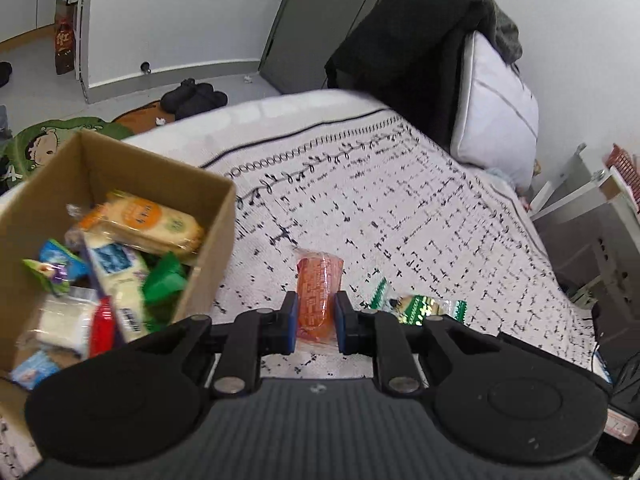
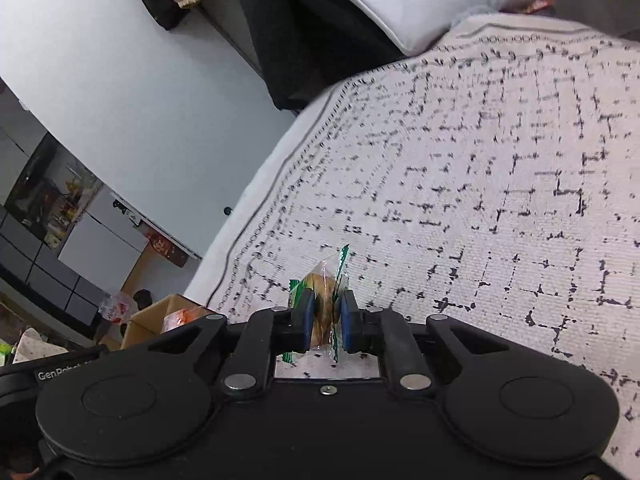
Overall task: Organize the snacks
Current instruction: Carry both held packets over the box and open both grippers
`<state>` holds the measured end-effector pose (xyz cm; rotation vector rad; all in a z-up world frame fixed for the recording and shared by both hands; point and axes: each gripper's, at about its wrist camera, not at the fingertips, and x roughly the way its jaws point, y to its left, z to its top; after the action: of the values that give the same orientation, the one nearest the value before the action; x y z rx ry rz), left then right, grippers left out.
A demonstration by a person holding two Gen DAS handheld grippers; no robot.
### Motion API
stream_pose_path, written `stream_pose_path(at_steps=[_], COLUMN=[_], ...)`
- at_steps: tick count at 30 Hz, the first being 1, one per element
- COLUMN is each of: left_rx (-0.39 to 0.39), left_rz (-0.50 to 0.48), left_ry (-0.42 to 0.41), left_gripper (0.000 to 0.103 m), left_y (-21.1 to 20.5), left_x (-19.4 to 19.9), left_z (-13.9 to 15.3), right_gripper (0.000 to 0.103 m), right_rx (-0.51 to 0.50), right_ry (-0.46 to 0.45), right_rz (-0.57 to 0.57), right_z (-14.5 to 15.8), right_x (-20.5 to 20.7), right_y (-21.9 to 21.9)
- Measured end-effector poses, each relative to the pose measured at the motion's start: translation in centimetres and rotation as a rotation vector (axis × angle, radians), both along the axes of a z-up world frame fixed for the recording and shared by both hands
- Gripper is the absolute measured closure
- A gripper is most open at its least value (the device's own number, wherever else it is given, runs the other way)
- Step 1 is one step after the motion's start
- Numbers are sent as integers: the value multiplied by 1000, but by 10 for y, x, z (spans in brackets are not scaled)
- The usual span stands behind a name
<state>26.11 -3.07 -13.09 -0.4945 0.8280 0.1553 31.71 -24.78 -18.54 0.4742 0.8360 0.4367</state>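
Observation:
My left gripper (image 1: pixel 316 320) is shut on an orange snack packet (image 1: pixel 318 288) and holds it over the patterned bedspread (image 1: pixel 400 208), just right of a cardboard box (image 1: pixel 208 248) holding several snack packets. My right gripper (image 2: pixel 325 320) is shut on a clear green-edged packet with a brown pastry (image 2: pixel 322 300) inside, above the bedspread (image 2: pixel 480 180). In the left wrist view a green-edged packet (image 1: pixel 420 306) shows just right of my left fingers; whether it lies on the bed or is the one held I cannot tell. The box's corner (image 2: pixel 160 316) shows at lower left in the right wrist view.
A white pillow (image 1: pixel 496 112) and dark clothing (image 1: pixel 404 40) lie at the head of the bed. Black slippers (image 1: pixel 196 98) and a cartoon mat (image 1: pixel 48 140) are on the floor beyond the box. A white rack (image 1: pixel 592 196) stands to the bed's right.

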Motion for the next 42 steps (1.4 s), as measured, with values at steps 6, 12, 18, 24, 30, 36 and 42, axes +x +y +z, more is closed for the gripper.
stream_pose_path(at_steps=[6,12,18,24,30,36,42], left_rx=[-12,-23,-49,-71,-102,-143,-173], left_rz=[16,42,77,109,150,191,214], left_ry=[-27,-63,-84,-100,-100,-74,-50], left_gripper=[85,85,85,85,85,85,85], left_y=[15,35,54,75,100,122,139], left_x=[-22,-45,-58,-68,-75,-78,-78], left_z=[20,39,50,56,55,46,34], right_gripper=[90,90,90,90,90,90,90], right_rx=[-3,-1,-5,-25,-42,-57,-73], right_ry=[-54,-79,-114,-134,-142,-144,-143], right_rz=[9,20,48,72,99,130,160], right_z=[28,47,67,80,85,86,85], right_x=[-16,-33,-43,-49,-54,-56,-55], right_y=[9,24,46,70,96,125,153])
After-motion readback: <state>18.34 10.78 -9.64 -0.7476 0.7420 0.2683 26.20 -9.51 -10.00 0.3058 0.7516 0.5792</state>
